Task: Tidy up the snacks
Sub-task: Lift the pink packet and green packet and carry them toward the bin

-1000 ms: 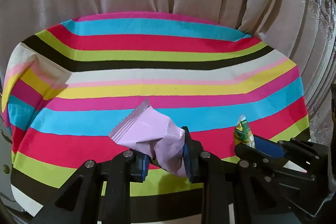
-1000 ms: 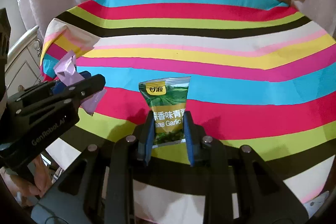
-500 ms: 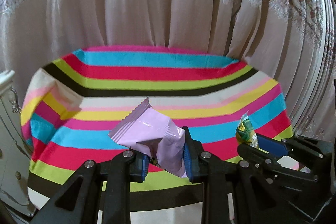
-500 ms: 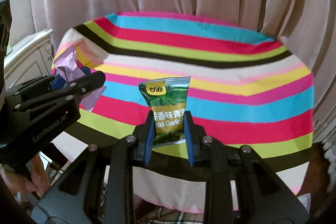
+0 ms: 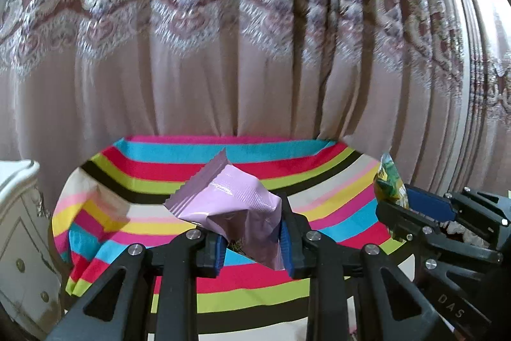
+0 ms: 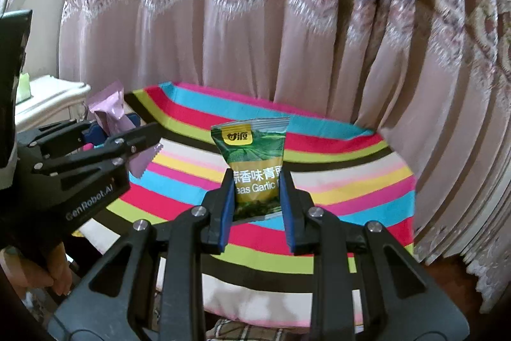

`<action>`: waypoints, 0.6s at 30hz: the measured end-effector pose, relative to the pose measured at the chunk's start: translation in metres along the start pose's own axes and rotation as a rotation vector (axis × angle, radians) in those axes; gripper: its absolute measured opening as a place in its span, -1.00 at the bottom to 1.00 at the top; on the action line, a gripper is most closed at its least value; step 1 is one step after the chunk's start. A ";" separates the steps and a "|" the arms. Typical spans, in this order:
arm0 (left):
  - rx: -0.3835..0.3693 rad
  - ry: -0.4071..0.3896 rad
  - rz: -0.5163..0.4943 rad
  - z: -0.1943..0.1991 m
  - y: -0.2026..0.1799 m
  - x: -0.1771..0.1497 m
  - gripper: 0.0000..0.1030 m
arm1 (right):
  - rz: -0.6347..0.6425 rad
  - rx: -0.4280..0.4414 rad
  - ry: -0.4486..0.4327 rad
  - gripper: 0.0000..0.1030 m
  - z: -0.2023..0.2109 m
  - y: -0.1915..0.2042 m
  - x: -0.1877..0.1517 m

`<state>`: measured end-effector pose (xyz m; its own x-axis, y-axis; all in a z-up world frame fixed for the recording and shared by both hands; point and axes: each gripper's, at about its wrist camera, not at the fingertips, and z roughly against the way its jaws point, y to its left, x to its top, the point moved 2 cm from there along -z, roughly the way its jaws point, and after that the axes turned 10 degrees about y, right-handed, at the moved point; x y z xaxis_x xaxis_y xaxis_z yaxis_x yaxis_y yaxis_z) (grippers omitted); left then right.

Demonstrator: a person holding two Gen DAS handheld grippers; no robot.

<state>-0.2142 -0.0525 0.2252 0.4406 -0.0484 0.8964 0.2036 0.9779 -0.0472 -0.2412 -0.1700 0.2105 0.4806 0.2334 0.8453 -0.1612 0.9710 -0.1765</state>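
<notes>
- White carved cabinet (image 5: 22, 213) stands at the far left, beside the table, with round knobs on its front.
- Striped cloth (image 5: 242, 286) in pink, blue, red, green, black, white and yellow covers the table; its left corner is folded and hangs down.
- The left gripper (image 5: 252, 242) is closed on the lilac snack packet (image 5: 230, 197). The blue pads press the lower, crumpled part of the packet, and its serrated top edge points up and to the left, above the cloth and not touching it.
- In the right wrist view the same packet (image 6: 110, 114) sticks out of the left gripper (image 6: 105, 136) at the left side, and a hand (image 6: 48, 274) of the person is seen under that gripper.
- The right gripper (image 6: 257, 206) is closed on the green pea snack bag (image 6: 252, 155). The bag stands upright between the blue pads, held at its lower half, with a yellow logo at the top and the words "Garlic" on a yellow band. It is above the cloth, apart from it.
- In the left wrist view this bag (image 5: 388, 181) shows edge-on at the right, in the right gripper (image 5: 399, 206).
- Pink curtain (image 6: 255, 37) with a lace pattern hangs behind the table across the whole back.
</notes>
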 end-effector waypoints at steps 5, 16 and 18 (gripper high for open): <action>-0.010 -0.022 -0.031 0.011 -0.016 0.004 -0.44 | -0.004 -0.005 -0.033 -0.42 0.017 -0.005 0.005; 0.016 0.029 -0.010 -0.001 -0.007 -0.002 -0.44 | -0.010 0.033 -0.012 -0.42 0.010 0.002 -0.001; 0.031 0.045 0.006 -0.004 -0.003 -0.002 -0.44 | -0.009 0.046 -0.013 -0.42 0.010 0.003 0.000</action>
<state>-0.2125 -0.0564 0.2215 0.4811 -0.0505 0.8752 0.1736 0.9841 -0.0386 -0.2505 -0.1676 0.2151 0.4715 0.2233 0.8531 -0.1965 0.9697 -0.1452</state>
